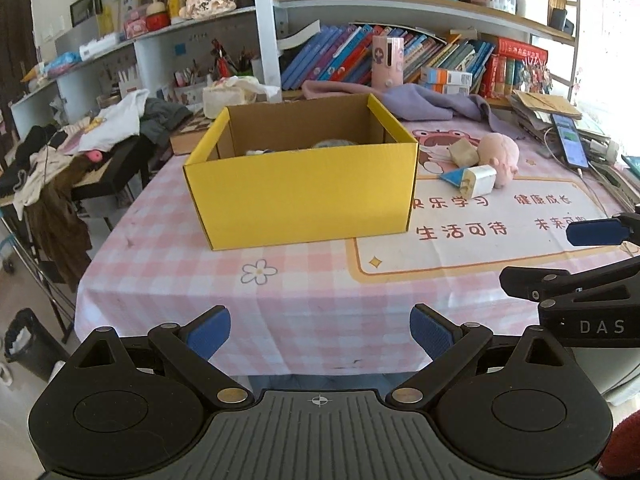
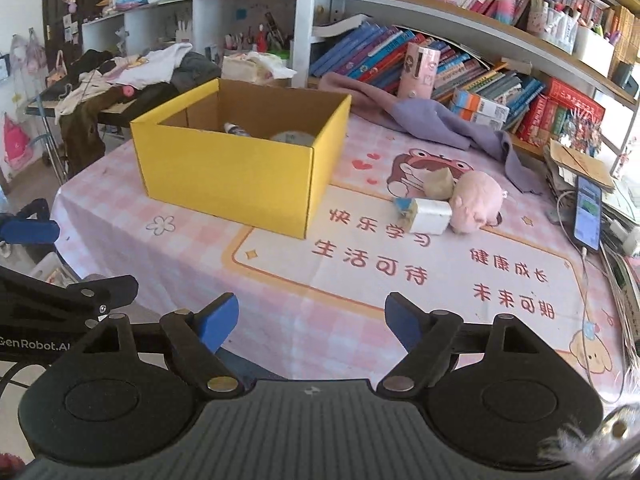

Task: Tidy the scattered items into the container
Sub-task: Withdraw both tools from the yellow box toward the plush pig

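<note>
Two sets of tongs sit low at the near edge of the desk, both over the pink checked cloth [image 1: 304, 292]. Left tongs [image 1: 320, 334]: blue pads spread wide, nothing between them. Right tongs [image 2: 312, 322]: likewise gaping, empty. Each shows at the edge of the other's view; they hang side by side, apart.

Next out, a printed mat [image 2: 400, 264] with red characters and an orange border lies on the cloth. Bare cloth and mat only between the tongs and the goods.

Mid-desk, left of centre: yellow cardboard box [image 1: 300, 196], open-topped, upright, its near right corner on the mat's edge. Inside, in the right wrist view, a small bottle-like item [image 2: 236, 130] and a grey round thing [image 2: 292, 137]; the box's near wall hides most of both.

Right of the box, well clear of it, a tight cluster on the mat: white block [image 2: 430, 216] with a blue-tipped piece [image 2: 402, 204] at its left end, pink plush pig [image 2: 476, 202] touching the block's right side, tan lump [image 2: 438, 184] just behind.

Farther: lilac cloth [image 2: 432, 120] draped across the desk's back, pink cylinder [image 2: 420, 70] upright behind it. A phone [image 2: 588, 212] on a cable lies at the right edge beside stacked papers.

Beyond, shelves of books [image 1: 400, 56]; to the left, a side table heaped with clothes [image 1: 108, 124].
</note>
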`<state>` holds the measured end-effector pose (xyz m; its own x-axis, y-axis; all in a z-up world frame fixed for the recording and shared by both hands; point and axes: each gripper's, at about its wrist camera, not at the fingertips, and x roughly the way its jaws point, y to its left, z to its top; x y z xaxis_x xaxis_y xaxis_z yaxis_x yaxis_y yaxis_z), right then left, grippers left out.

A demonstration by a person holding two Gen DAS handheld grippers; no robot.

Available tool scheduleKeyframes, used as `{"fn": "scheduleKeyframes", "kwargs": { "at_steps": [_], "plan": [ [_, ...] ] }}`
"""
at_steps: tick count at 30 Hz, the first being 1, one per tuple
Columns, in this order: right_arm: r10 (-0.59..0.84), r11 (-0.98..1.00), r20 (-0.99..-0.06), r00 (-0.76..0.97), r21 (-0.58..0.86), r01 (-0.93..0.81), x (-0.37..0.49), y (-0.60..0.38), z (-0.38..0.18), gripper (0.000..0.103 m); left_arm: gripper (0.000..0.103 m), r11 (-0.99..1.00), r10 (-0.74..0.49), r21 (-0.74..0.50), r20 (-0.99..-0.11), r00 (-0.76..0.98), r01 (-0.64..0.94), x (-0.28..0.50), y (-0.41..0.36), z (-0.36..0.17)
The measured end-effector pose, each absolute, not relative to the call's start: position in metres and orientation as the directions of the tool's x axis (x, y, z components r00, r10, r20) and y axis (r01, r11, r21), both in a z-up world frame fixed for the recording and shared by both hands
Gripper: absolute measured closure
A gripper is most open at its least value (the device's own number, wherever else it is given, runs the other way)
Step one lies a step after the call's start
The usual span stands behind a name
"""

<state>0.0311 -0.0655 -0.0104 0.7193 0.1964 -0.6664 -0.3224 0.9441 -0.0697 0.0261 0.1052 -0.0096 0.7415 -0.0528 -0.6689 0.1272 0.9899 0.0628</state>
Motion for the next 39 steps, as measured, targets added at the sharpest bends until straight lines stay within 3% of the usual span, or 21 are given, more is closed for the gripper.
{"fn": "scheduleKeyframes", "kwargs": {
  "at_steps": [16, 39],
  "plan": [
    [0.134, 0.962, -0.687, 0.714, -0.084, -0.261, 0.041, -0.091, -0.016, 0.02, 0.005, 0.98, -0.105, 0.052, -0.685, 0.721, 0.192, 0.041, 0.079, -0.014],
    [0.018, 0.994, -0.729, 0.684, -0.059, -0.089, 0.082, -0.188, -0.032, 0.019, 0.005, 0.932, -0.201, 0.064, -0.727, 0.656, 0.356, 0.095, -0.022, -0.029]
  ]
}}
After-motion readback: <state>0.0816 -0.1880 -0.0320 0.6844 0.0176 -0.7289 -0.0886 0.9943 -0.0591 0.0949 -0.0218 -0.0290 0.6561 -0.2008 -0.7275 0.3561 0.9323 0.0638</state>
